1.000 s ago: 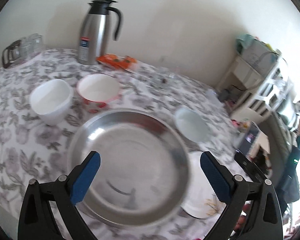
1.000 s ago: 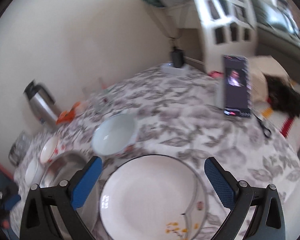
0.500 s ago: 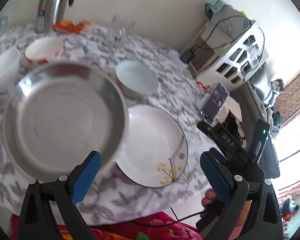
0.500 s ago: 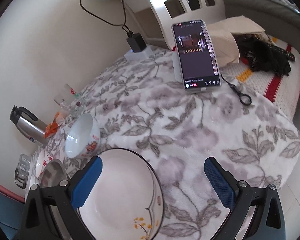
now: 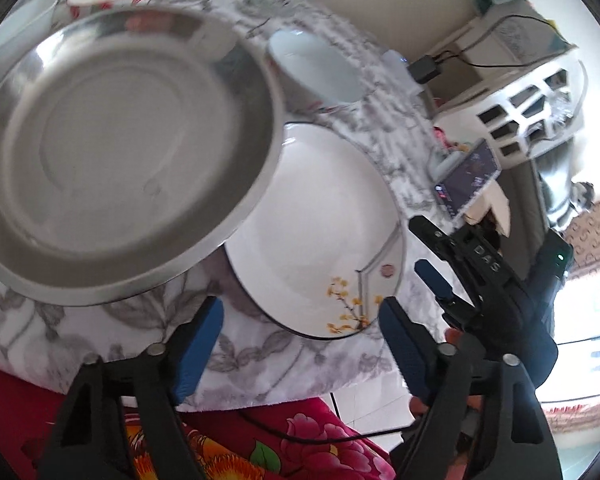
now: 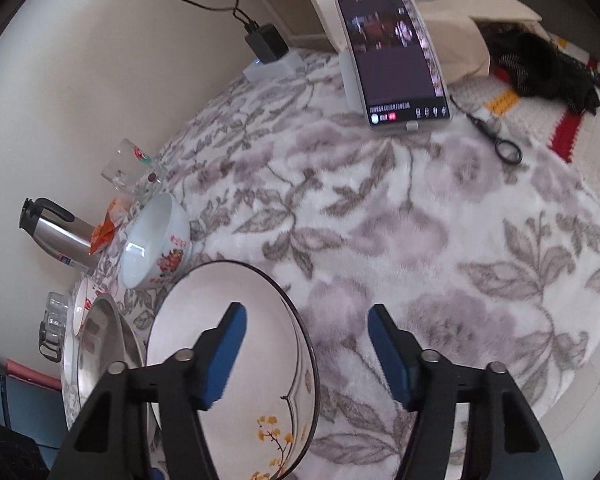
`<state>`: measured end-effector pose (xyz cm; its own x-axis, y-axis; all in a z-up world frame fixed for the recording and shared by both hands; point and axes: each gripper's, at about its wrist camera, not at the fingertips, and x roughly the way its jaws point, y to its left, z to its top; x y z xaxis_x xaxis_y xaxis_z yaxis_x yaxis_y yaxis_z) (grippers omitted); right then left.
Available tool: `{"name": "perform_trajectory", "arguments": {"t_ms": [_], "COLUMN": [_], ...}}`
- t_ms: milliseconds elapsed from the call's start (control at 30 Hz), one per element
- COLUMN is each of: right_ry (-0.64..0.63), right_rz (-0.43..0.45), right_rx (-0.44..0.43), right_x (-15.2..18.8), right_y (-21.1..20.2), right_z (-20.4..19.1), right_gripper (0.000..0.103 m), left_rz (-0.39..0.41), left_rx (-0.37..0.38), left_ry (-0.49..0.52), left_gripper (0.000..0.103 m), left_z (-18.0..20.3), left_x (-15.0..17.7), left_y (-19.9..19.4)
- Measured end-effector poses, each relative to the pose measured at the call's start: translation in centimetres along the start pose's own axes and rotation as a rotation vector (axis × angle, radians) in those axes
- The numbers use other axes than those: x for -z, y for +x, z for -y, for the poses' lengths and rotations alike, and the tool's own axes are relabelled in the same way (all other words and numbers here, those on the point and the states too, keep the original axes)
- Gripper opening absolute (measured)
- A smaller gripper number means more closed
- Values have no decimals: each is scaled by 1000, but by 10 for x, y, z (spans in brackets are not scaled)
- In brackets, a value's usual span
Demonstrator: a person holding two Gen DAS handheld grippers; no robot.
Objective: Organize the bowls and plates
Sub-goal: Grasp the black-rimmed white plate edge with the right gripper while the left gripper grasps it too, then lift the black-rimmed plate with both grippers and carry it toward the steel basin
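The white plate [image 6: 232,352] lies on the tabletop [image 6: 380,220] with its near rim just ahead of the right hand-held gripper [image 6: 304,344], slightly to its left. Both it and the left hand-held gripper [image 5: 300,334] gape, holding nothing, and the right seems nearer the rim.

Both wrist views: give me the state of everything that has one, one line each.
Left gripper: open, holding nothing.
Right gripper: open, fingers astride the white plate's rim.
White plate: upright on the tablecloth, empty.
Steel plate: empty, its edge overlapping the white plate.
Flowered bowl: upright, empty.
Phone: propped up, screen on.
Flask: standing, lid on.
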<state>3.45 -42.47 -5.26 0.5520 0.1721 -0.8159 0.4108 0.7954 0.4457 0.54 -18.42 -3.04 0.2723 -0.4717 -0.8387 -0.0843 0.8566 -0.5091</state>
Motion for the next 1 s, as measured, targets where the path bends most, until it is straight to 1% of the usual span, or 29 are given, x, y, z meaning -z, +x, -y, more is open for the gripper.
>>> {"name": "perform_trajectory", "arguments": {"t_ms": [67, 100, 133, 167, 233, 267, 400, 467, 533, 733, 833, 1000], "right_ry": [4, 7, 8, 10, 11, 12, 19, 18, 10, 3, -11, 24], "right_rz": [-15, -20, -23, -27, -39, -42, -50, -51, -51, -73, -70, -73], "right_rx": [-9, -17, -20, -23, -26, -28, -42, -55, -68, -86, -88, -127], "right_x": [1, 1, 1, 2, 3, 3, 2, 2, 1, 0, 0, 0], "right_y": [4, 6, 7, 8, 11, 13, 17, 18, 20, 32, 34, 36], "right_z": [2, 3, 3, 4, 6, 6, 8, 8, 6, 2, 0, 7], "right_gripper": [56, 51, 47, 46, 39, 37, 27, 24, 20, 20, 20, 20], "left_rz": [-7, -11, -15, -18, -23, -21, -18, -19, -18, -15, -13, -3], "left_rx": [-14, -17, -20, -23, -30, -31, -40, -38, -36, -61, -54, -41], "left_ry": [-34, -51, -65, -73, -95, -105, -130, -142, -147, -147, -158, -181], "left_gripper": [73, 72, 68, 62, 58, 52, 37, 28, 24, 16, 16, 16], "left_z": [-6, -8, -10, -11, -15, -16, -18, -20, -20, -22, -22, -27], "left_x": [1, 1, 1, 1, 2, 2, 0, 0, -1, -1, -3, -3], "left_y": [6, 9, 12, 14, 19, 20, 28, 31, 33, 40, 44, 45]}}
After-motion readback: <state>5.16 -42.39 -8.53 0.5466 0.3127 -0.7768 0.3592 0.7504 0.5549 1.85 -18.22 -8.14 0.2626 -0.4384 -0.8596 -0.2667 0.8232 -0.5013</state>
